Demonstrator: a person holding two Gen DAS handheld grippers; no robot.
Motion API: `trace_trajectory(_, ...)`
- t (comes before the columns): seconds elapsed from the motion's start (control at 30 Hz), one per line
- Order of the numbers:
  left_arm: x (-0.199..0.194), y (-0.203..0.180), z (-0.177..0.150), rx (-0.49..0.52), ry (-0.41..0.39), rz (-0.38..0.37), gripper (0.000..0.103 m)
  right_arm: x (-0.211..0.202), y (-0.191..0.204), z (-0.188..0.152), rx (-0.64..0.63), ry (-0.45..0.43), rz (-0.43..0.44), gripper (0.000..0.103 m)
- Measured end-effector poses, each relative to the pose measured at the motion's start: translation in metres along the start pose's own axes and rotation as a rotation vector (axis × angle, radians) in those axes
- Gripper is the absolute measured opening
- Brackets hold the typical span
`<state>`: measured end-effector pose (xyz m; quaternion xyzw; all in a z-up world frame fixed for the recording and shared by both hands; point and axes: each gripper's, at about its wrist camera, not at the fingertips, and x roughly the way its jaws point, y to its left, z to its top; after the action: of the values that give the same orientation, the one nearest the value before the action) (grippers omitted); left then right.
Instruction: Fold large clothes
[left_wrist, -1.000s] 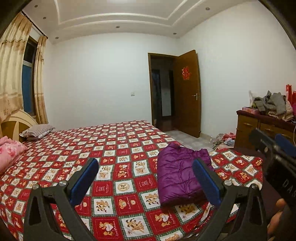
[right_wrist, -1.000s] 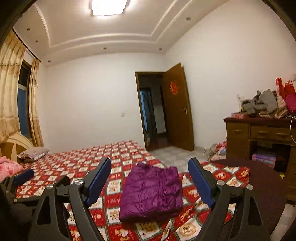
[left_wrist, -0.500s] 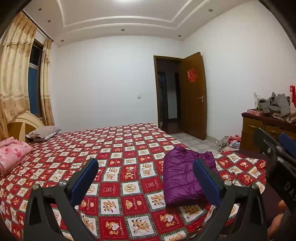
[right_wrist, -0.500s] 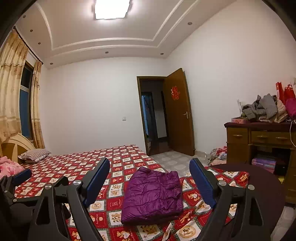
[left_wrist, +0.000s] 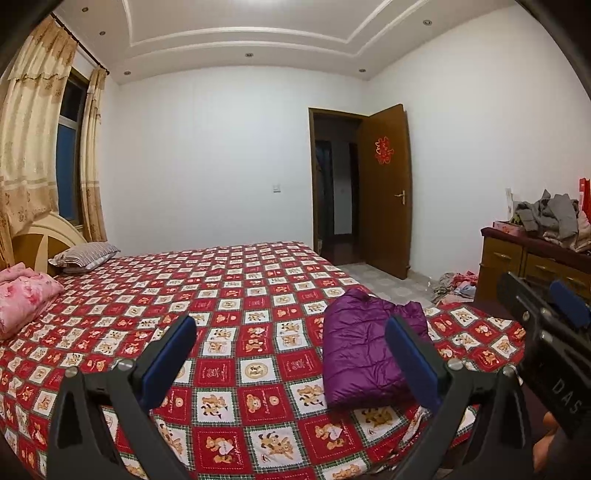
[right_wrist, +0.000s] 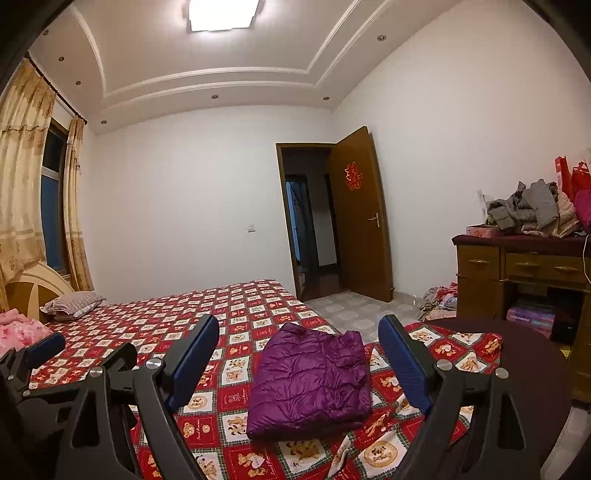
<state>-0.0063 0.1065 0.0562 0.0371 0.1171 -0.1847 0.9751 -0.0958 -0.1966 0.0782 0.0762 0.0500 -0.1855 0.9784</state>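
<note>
Near the foot corner of the bear-print bedspread (right_wrist: 236, 325), item one: purple down jacket (right_wrist: 310, 384), folded flat (apparently finished), so I hold left gripper (left_wrist: 291, 365) and right gripper (right_wrist: 299, 369) above the bed, jaws wide apart, gripping nothing.

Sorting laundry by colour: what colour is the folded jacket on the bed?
Purple; the jacket shows best in the right wrist view.
</note>
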Motion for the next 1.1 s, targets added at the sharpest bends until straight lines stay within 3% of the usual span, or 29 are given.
trace_trajectory(1.1, -0.0017, 0.0048, 0.0002, -0.003, -0.009, 0.004, 0.103, 0.0014, -0.0066, -0.0023, 0.028, 0.008, -0.006, 0.089)
